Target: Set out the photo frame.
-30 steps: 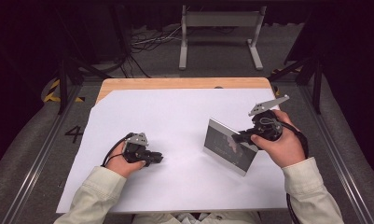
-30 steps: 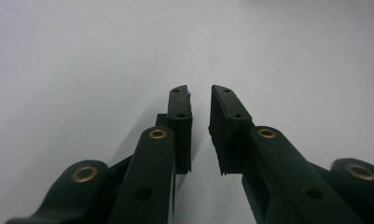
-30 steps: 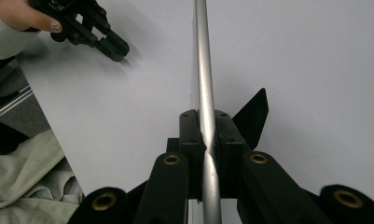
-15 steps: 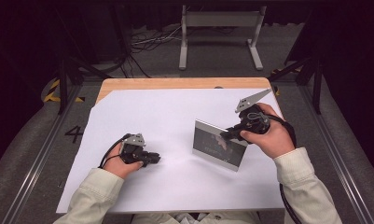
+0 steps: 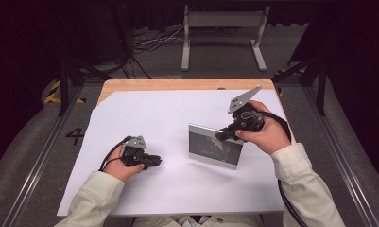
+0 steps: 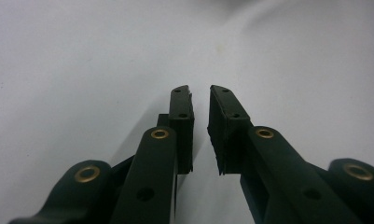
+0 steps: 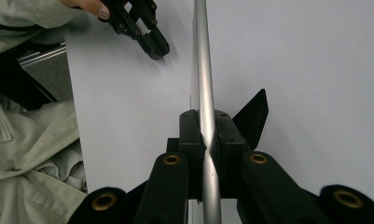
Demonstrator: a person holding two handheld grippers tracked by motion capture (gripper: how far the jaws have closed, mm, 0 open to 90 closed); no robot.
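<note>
The fingers of our right gripper (image 5: 223, 136) are clamped on the edge of a thin metal plate (image 5: 214, 147), which runs as a bright silver strip between the pads in the right gripper view (image 7: 204, 93). The fingers of our left gripper (image 5: 155, 162) stand a little apart with nothing between them, as the left gripper view (image 6: 201, 112) shows, and they have just been closing slightly.

Going from the largest thing down, we see a dark room around us, with black space on both sides and a grey floor (image 5: 31, 165) that carries a painted number and yellow and black tape marks. Beyond the far edge stands a pale metal frame (image 5: 223, 21) on two feet, with a tangle of cables (image 5: 144, 45) on the floor beside it. Metal rails (image 5: 36, 156) run along both sides.

The worktop (image 5: 177, 84) is pale wood, showing as a strip at the far edge. A large white sheet (image 5: 144, 118) covers nearly all of it and is bare and smooth.

The plate stands on edge, tilted, on the right half of the sheet, with its lower edge touching the paper and its dark face toward us. Our left gripper rests on the sheet, well apart from the plate. Pale sleeves (image 5: 92, 198) cover both forearms.
</note>
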